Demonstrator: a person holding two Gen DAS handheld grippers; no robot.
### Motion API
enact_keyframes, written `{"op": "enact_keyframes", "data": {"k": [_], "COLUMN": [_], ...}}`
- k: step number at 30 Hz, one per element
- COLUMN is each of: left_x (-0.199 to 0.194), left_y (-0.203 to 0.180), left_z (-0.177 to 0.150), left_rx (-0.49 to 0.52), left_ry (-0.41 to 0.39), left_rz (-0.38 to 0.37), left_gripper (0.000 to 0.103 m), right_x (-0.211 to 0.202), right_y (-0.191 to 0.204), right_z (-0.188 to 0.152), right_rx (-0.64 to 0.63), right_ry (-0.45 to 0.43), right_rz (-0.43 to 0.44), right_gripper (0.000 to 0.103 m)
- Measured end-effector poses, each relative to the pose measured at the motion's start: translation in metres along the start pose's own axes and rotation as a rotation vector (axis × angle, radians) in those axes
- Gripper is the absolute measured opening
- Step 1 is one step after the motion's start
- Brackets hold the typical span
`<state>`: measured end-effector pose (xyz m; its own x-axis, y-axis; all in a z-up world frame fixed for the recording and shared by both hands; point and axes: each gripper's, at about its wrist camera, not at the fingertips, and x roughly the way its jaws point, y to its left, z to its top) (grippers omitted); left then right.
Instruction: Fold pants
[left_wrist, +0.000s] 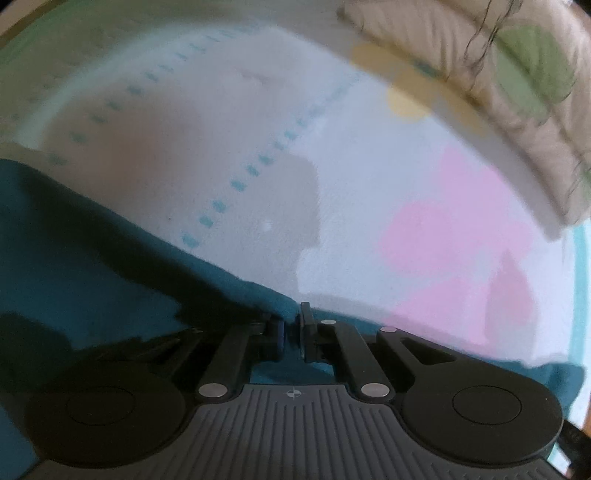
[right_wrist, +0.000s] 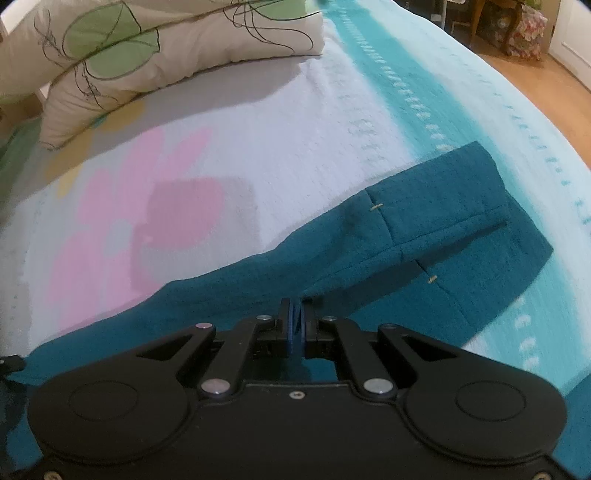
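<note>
The left gripper pinches the edge of the teal pants; the right gripper is squeezed tight on the pants too. The pants lie flat on the flowery bedspread; a leafy pillow sits far behind, not in the way.

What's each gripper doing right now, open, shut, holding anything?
Left gripper: shut, pinching the edge of the teal pants.
Right gripper: shut, clamped on the pants fabric.

Home bedroom, bedspread, pillow
</note>
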<state>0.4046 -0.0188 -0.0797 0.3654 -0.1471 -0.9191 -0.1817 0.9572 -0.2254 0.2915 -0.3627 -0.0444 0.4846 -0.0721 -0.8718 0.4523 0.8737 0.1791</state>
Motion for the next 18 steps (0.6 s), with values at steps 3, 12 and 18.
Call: {"op": "enact_keyframes", "data": {"k": [3,12,18], "left_x": [-0.037,-0.167,-0.179], "left_y": [-0.012,-0.003,0.021], "left_z": [-0.014,-0.1,-0.175], "left_rx": [0.101,0.275,0.388], "left_ry": [-0.073,-0.248,-0.233], "left_rz": [0.023,-0.005,0.053], "left_gripper": [0.004,0.004,0.004], "right_x": [-0.026,-0.154,-0.175], "right_y": [-0.005,-0.038,-0.053], "right_z": [-0.005,-0.065,-0.133], "right_rx": [0.005,-0.009,-0.024], "right_ry": [-0.032,-0.104,0.0], "right_rz": [0.019,0.073,0.061], "right_gripper": [0.007,0.007,0.008]}}
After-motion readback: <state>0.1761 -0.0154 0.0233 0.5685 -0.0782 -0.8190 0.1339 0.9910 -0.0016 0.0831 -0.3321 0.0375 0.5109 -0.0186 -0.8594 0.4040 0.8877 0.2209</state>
